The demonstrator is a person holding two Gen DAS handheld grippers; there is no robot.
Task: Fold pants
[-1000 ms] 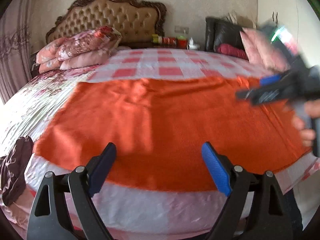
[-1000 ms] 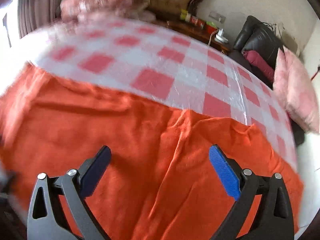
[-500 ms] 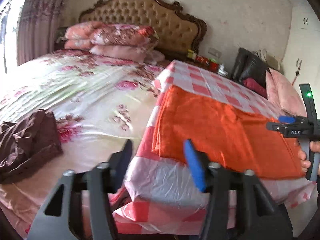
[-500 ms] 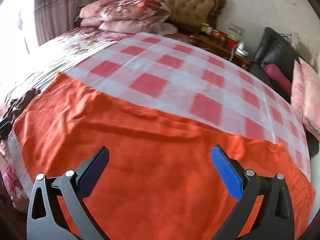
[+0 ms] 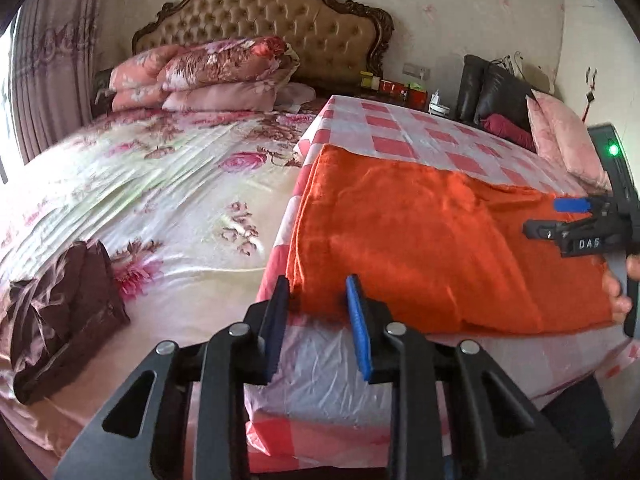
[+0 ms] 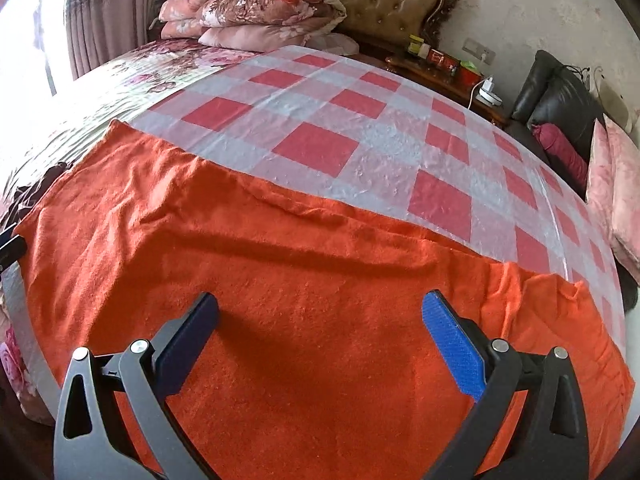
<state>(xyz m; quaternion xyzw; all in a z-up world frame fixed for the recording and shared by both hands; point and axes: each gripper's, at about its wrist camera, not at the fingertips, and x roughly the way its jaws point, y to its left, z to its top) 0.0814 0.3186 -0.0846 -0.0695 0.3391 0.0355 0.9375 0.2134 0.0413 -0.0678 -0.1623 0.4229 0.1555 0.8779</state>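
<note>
Left wrist view: orange pants lie spread flat on a red-and-white checked plastic sheet that covers the near corner of a bed, while the left gripper points at the garment's near left corner, its two blue-padded fingers drawn fairly close with a narrow gap between them and the cloth's corner seen in that gap; whether the pads actually pinch the fabric cannot be told. At the right edge of the same view the right gripper hovers over the far end of the pants, held by a person's hand. Seen from the right wrist, the right gripper hangs above the middle of the orange pants with its fingers spread wide, holding nothing, its shadow falling on the cloth. Beyond the checked sheet the floral bedspread stretches to a tufted headboard, where folded quilts and pillows are stacked. A crumpled dark maroon garment lies on the bedspread, well apart from the pants.
</note>
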